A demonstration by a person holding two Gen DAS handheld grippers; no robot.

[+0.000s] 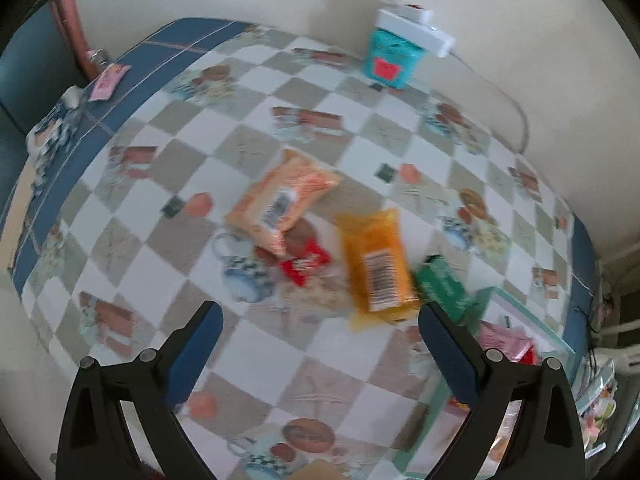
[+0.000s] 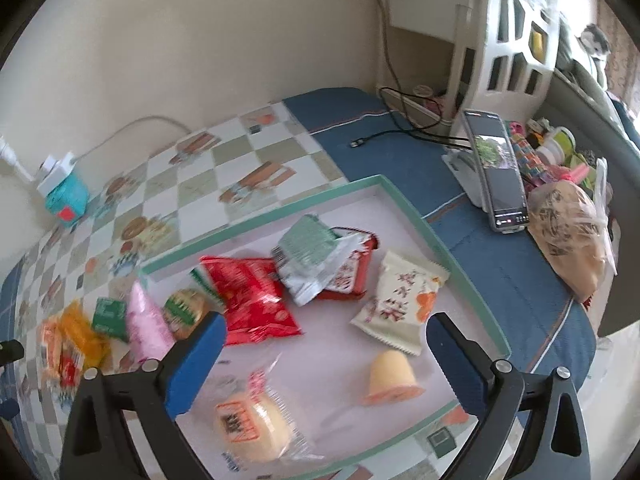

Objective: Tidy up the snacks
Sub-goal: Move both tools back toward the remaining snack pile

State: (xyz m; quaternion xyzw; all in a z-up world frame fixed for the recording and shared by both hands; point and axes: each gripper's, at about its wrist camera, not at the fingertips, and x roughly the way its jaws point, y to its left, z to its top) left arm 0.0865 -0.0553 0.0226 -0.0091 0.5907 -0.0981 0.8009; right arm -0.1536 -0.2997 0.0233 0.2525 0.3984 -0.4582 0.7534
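The snacks are split between two places, which suggests sorting is only partly done: several packets lie gathered inside the shallow green-rimmed tray, among them a red packet, a silver-green packet, a white packet with orange print and a round bun in clear wrap, while an orange packet, a yellow packet and a small red one lie loose on the table, at about ten o'clock from the tray in the right wrist view. The left tongs hang wide open and empty above the loose packets; the right tongs gape empty over the tray. The checked cloth ends against a cream wall, where a teal box sits at one o'clock under a power strip.
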